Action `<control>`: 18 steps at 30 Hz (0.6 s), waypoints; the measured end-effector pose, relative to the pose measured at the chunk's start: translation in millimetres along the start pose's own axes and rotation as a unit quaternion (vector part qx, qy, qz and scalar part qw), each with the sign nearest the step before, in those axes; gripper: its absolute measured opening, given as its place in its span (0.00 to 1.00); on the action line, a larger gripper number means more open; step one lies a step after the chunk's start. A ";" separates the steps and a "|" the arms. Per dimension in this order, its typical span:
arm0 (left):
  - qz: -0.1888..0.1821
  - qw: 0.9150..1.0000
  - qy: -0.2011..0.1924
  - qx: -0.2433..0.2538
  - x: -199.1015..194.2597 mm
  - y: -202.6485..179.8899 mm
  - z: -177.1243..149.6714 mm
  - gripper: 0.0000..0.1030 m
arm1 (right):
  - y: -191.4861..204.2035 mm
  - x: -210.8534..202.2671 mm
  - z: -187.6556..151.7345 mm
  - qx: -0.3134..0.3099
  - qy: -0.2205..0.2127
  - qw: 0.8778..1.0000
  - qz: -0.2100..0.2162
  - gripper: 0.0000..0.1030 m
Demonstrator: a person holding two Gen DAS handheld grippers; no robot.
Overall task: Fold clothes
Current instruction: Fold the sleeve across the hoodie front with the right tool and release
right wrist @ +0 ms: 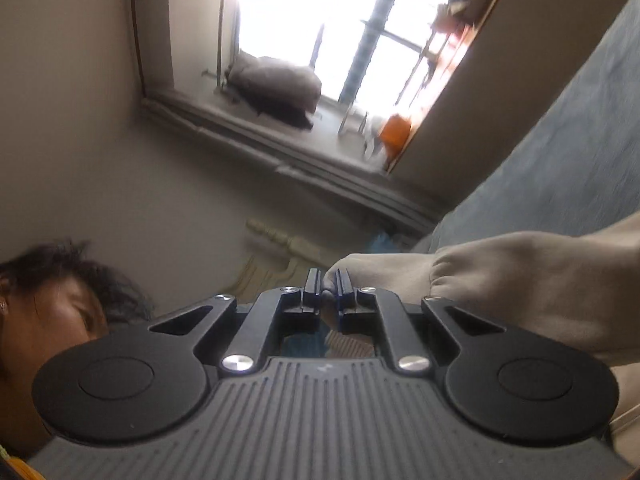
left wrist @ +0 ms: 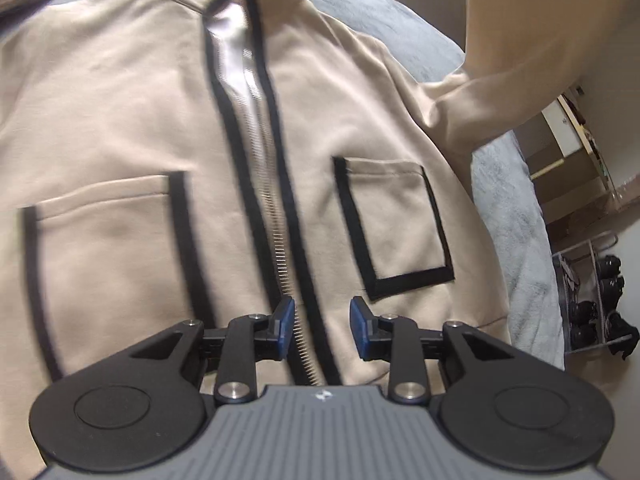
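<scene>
- One jacket (left wrist: 132, 120), beige with black trim, lies face up on a grey blanket (left wrist: 508, 216); its front spreads nearly across the left wrist view, and the blanket shows bare past its right side.
- Two trimmed pockets (left wrist: 394, 224) flank one half-open zip (left wrist: 276, 240).
- One sleeve (left wrist: 516, 48) is raised off the bed at upper right, clear of the jacket front.
- Left gripper (left wrist: 322, 326): jaws apart above the zip near the hem, nothing between the blue pads (left wrist: 286, 322).
- Right gripper (right wrist: 329, 286): jaws together, clamped on the sleeve cuff (right wrist: 372, 272), pointing toward a wall and one window (right wrist: 340, 32).
- One shoe rack (left wrist: 596, 300) stands on the floor beyond the bed's right edge.
- One person (right wrist: 52, 308) appears at lower left of the right wrist view.
</scene>
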State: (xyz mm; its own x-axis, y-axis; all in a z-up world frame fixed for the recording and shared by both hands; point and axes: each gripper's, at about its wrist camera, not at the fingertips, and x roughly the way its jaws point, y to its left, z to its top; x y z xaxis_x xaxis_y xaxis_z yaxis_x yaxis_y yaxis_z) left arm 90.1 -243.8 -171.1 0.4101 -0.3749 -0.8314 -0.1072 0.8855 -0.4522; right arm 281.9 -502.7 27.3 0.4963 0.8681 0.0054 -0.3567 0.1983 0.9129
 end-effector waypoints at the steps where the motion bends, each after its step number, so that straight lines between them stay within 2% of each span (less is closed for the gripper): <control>1: 0.005 1.000 -0.004 -0.009 -10.7 10.7 1.1 0.29 | 0.0 18.0 -17.1 0.003 0.022 1.000 0.005 0.05; 5: 0.035 0.997 -0.019 -0.064 -51.3 68.9 6.9 0.29 | -4.2 74.4 -99.8 -0.002 0.092 0.996 -0.017 0.05; 7: 0.061 0.993 -0.024 -0.099 -67.3 101.9 6.6 0.30 | -17.5 99.3 -144.0 -0.028 0.125 0.990 -0.066 0.09; 8: 0.081 0.990 -0.025 -0.109 -73.2 116.6 5.6 0.30 | -30.1 113.1 -165.0 -0.040 0.154 0.982 -0.101 0.11; 9: 0.101 0.987 -0.026 -0.118 -79.0 131.3 4.5 0.30 | -46.2 127.0 -186.5 -0.040 0.206 0.967 -0.147 0.18; 10: 0.120 0.984 -0.026 -0.125 -83.6 144.3 3.9 0.30 | -62.4 140.9 -208.1 -0.040 0.258 0.946 -0.193 0.23; 11: 0.135 0.982 -0.025 -0.131 -86.7 155.0 3.1 0.30 | -78.6 154.8 -229.6 -0.039 0.308 0.920 -0.239 0.25; 12: 0.141 0.980 -0.026 -0.139 -89.8 164.3 2.6 0.30 | -87.0 158.1 -246.1 -0.034 0.334 0.903 -0.267 0.25; 13: 0.143 0.978 -0.030 -0.147 -93.1 172.3 3.2 0.30 | -90.1 155.1 -256.0 -0.028 0.342 0.898 -0.275 0.25; 14: 0.142 0.978 -0.035 -0.152 -95.6 178.9 4.9 0.30 | -88.6 149.1 -261.2 -0.019 0.342 0.899 -0.273 0.25; 18: 0.116 0.979 -0.053 -0.158 -92.8 185.5 19.7 0.32 | -74.1 121.0 -246.2 -0.025 0.309 0.902 -0.301 0.29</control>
State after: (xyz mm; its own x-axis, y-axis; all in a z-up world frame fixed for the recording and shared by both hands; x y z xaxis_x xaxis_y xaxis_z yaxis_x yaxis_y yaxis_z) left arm 50.0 -39.3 -171.5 0.4309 -0.1288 -0.8932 -0.4759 0.8085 -0.3462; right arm 173.5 -300.3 -140.2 0.0818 0.6818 -0.7269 -0.2125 0.7245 0.6557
